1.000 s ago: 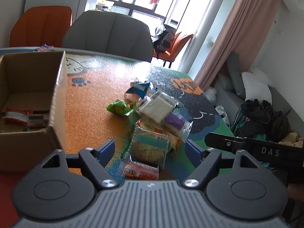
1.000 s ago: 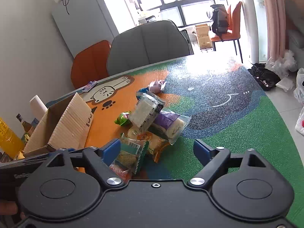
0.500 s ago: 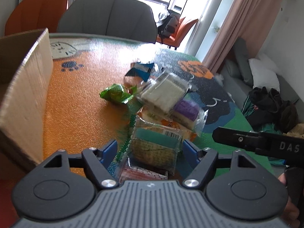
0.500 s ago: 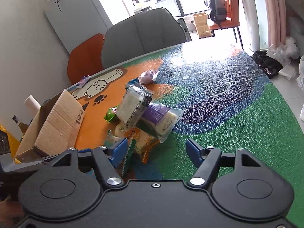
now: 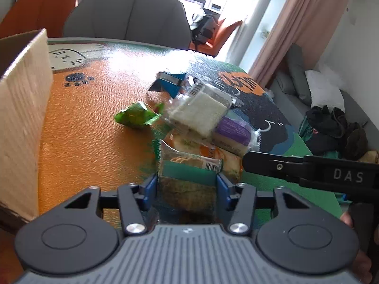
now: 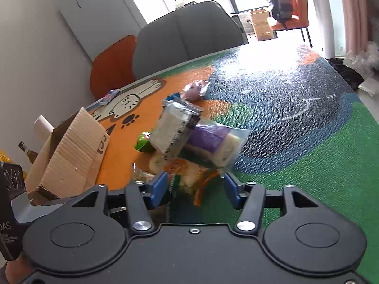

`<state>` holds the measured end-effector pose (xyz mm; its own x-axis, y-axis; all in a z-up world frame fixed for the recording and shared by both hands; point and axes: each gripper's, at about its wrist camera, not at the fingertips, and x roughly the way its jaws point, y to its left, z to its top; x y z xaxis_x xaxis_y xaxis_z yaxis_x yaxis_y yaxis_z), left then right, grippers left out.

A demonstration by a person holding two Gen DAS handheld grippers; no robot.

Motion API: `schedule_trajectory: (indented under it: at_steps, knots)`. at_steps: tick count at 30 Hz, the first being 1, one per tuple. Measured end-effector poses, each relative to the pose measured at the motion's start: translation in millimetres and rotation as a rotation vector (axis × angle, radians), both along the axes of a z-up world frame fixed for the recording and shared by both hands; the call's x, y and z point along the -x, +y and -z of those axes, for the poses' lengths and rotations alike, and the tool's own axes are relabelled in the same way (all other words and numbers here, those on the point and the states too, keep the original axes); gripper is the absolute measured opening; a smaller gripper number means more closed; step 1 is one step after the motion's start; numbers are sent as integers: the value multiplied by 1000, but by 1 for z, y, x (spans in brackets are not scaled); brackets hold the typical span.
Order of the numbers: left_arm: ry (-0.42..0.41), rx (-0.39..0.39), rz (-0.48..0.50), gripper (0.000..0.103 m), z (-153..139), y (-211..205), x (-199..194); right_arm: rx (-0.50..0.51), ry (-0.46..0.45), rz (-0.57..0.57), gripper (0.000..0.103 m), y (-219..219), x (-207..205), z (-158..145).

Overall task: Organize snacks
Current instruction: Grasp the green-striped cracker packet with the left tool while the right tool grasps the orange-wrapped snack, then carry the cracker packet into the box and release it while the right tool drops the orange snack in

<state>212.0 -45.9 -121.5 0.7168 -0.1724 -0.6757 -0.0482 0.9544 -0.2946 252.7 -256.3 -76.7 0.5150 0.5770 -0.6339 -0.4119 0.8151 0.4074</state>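
A pile of wrapped snacks lies mid-table: a white cake pack (image 5: 199,113), a purple pack (image 5: 233,131), an orange pack (image 5: 213,151), a green wrapper (image 5: 136,117) and a blue pack (image 5: 171,82). My left gripper (image 5: 187,185) has closed onto the green-banded snack pack (image 5: 189,172) at the pile's near end. My right gripper (image 6: 195,187) is open, its jaws on either side of the orange pack (image 6: 189,177), with the white pack (image 6: 173,127) and purple pack (image 6: 210,139) just beyond. The cardboard box (image 5: 22,108) stands at the left.
The box also shows in the right wrist view (image 6: 71,153). A grey chair (image 5: 128,21) and an orange chair (image 5: 35,9) stand behind the table. A small purple wrapper (image 6: 195,91) lies farther back. The right gripper's body (image 5: 319,172) crosses the left wrist view at right.
Both grippers moved forward and down onto the pile. The left jaws narrowed around the green-banded pack. The right jaws also narrowed and now straddle the orange pack.
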Motion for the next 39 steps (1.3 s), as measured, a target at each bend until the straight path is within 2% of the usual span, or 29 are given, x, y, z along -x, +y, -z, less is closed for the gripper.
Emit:
schedule_trajectory:
  at_steps: [8,14,22,29,31,35,39]
  knots:
    - [-39,-14,-36,49,-16,12,11,-3,-21,-30,49,18,-9,-1]
    - [-22,-29,-52,50,-15,19,8,-25,-34,-56,49,30,-21,0]
    - [4,-31,-68,50,-7,26,9,52,37,-76,50,38,-21,17]
    - [2,-33,-80,50,-7,29,14,113,5,-128,50,39,0,13]
    - [-1,-34,-82,50,-9,29,16,134,-3,-151,49,39,5,14]
    - [-10,-33,-81,50,-11,29,21,169,-29,-184,33,41,16,14]
    - [-19,-30,-77,50,-15,27,25,181,-35,-160,31,37,23,13]
